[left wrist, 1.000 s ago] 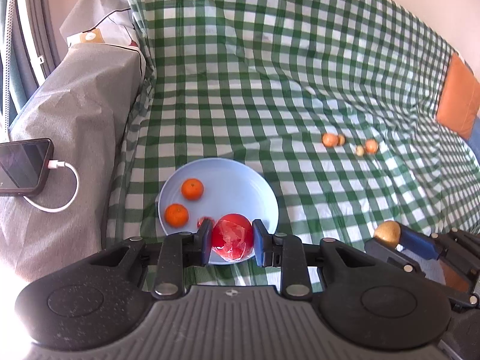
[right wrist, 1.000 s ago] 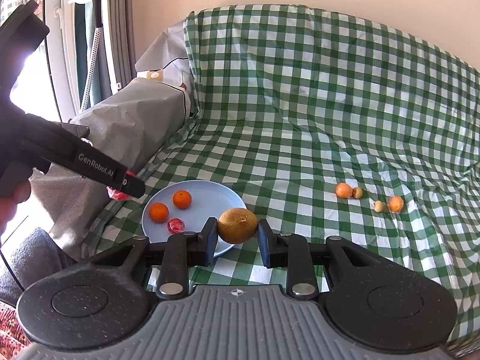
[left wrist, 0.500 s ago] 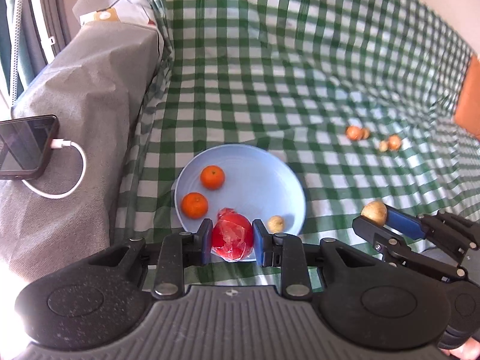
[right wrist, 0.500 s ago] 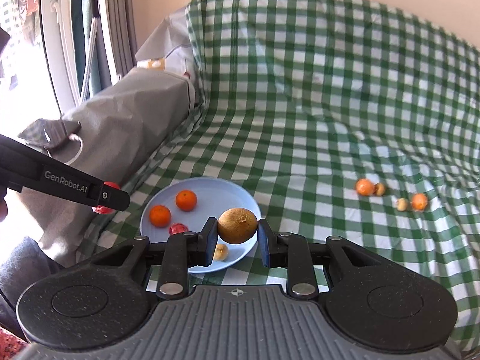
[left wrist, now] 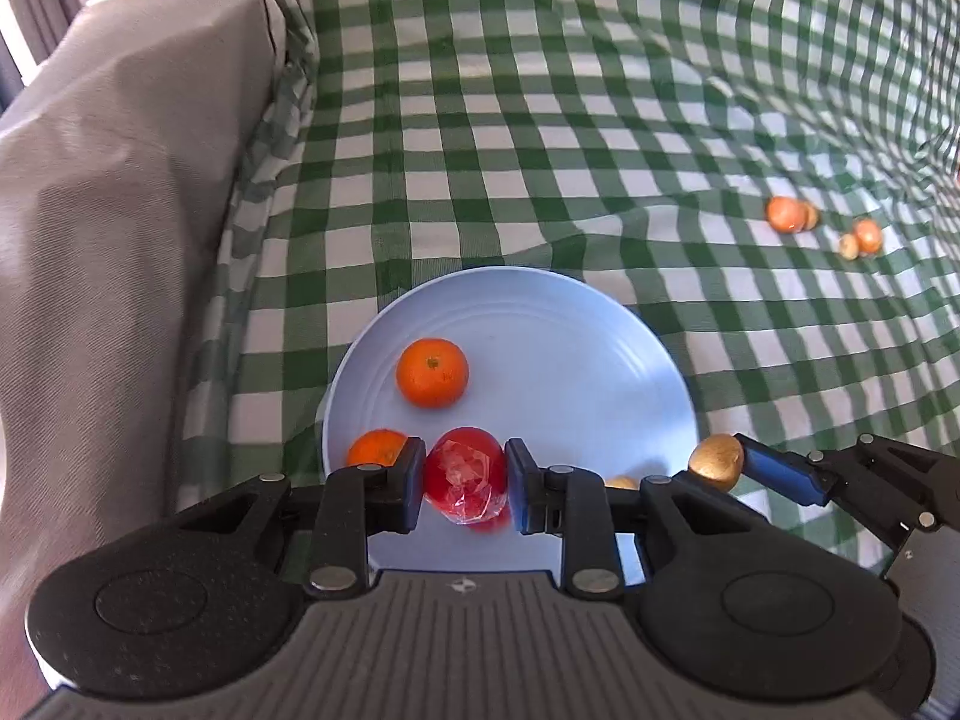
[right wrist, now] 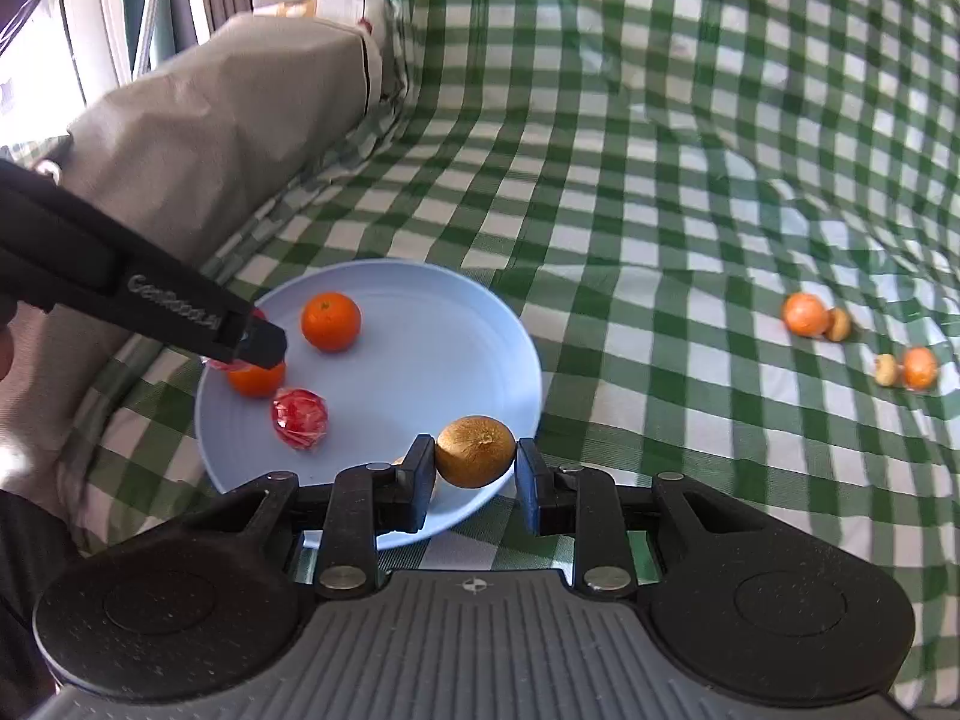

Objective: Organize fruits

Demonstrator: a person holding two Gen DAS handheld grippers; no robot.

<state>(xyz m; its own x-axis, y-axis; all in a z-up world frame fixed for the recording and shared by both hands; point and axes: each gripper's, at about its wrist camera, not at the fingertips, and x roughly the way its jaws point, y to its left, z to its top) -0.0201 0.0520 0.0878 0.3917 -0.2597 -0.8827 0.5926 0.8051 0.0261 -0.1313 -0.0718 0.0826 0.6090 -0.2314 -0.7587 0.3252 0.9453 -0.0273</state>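
The left tongs are clamped on a red wrapped fruit, held above the near part of the blue plate. The right tongs grip a brownish round fruit over the plate's near right rim. The green checked cloth covers the surface, with a grey covered block at the left. On the plate lie two oranges, a second red wrapped fruit and a small yellowish piece, mostly hidden. Well apart to the right, four small orange and tan fruits sit on the cloth in two pairs.
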